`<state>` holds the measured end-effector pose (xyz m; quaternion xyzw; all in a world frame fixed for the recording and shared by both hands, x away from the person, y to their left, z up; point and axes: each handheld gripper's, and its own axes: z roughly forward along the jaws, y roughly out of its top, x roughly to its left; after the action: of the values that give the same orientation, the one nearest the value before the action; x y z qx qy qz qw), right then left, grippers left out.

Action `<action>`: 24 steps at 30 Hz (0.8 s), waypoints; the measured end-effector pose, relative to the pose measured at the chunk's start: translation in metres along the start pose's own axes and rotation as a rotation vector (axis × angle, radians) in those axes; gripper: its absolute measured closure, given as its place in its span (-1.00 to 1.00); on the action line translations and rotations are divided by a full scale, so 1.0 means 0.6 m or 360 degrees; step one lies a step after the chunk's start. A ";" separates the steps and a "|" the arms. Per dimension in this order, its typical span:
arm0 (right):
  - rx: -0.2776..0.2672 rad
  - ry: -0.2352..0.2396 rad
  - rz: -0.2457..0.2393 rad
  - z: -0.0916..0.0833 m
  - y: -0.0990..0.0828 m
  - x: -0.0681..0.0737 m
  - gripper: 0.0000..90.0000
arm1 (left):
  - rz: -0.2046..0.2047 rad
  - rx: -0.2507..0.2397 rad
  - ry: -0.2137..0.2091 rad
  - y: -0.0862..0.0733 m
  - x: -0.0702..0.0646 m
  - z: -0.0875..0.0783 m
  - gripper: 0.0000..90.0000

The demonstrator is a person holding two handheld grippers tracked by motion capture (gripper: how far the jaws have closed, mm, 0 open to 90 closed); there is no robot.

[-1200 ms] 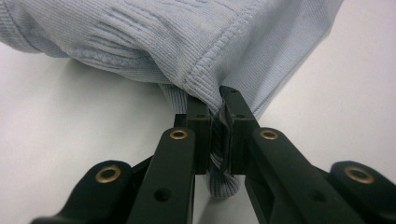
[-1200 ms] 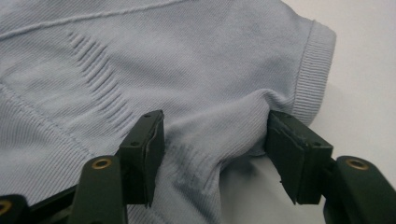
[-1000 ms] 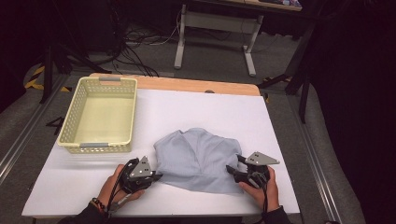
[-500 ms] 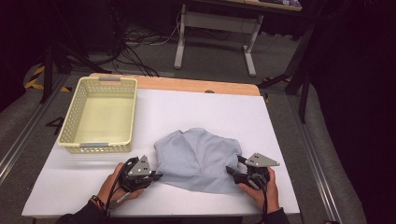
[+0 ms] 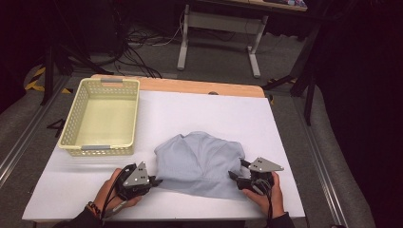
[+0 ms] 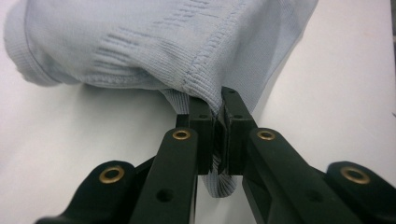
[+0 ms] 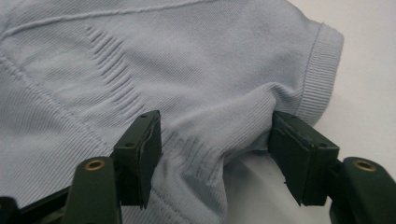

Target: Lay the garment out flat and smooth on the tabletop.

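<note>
A pale blue knitted garment (image 5: 199, 159) lies crumpled on the white table (image 5: 190, 109), near the front edge. My left gripper (image 5: 154, 181) is at its left edge, with the jaws shut on a ribbed hem of the garment (image 6: 140, 51); the cloth is pinched between the pads of the left gripper (image 6: 219, 112). My right gripper (image 5: 234, 176) is at the garment's right edge. In the right gripper view its jaws stand wide apart, and a raised fold of the garment (image 7: 196, 70) lies loosely between the right gripper's (image 7: 215, 135) pads.
A cream plastic basket (image 5: 95, 148) with nothing in it stands at the back left of the table. A wooden strip (image 5: 190, 86) runs along the far edge. Beyond it are desk legs and cables on the floor.
</note>
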<state>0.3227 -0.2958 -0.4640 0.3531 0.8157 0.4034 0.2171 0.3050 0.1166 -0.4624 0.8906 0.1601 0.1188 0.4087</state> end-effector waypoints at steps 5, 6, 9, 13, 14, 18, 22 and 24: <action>-0.0046 0.0077 -0.0038 -0.015 0.004 0.011 -0.24 | -0.0019 0.0011 0.0027 -0.023 -0.011 -0.031 0.90; -0.0098 0.0053 -0.0039 -0.026 0.012 0.012 -0.25 | -0.0044 0.0023 0.0028 -0.033 -0.010 -0.039 0.90; -0.0182 0.0017 0.0010 -0.038 0.022 0.009 -0.26 | -0.0072 0.0035 0.0037 -0.045 -0.010 -0.046 0.89; -0.0298 -0.0047 0.0092 -0.050 0.058 0.001 -0.28 | -0.0066 0.0068 0.0041 -0.051 -0.013 -0.050 0.89; -0.0303 -0.0068 0.0087 -0.049 0.070 0.000 -0.28 | -0.0057 0.0076 0.0047 -0.050 -0.014 -0.048 0.89; -0.0286 -0.0014 0.0098 -0.012 0.126 -0.005 -0.18 | -0.0042 0.0108 0.0040 -0.051 -0.014 -0.043 0.89; -0.0068 0.0019 0.0020 0.041 0.131 0.009 -0.14 | -0.0045 0.0095 0.0037 -0.053 -0.012 -0.042 0.89; 0.0046 0.0067 -0.0017 0.063 0.121 0.017 -0.16 | -0.0066 0.0077 0.0015 -0.057 -0.008 -0.041 0.89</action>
<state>0.3693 -0.2381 -0.4279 0.3433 0.8277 0.3978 0.1968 0.2855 0.1527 -0.4733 0.8962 0.1833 0.1106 0.3887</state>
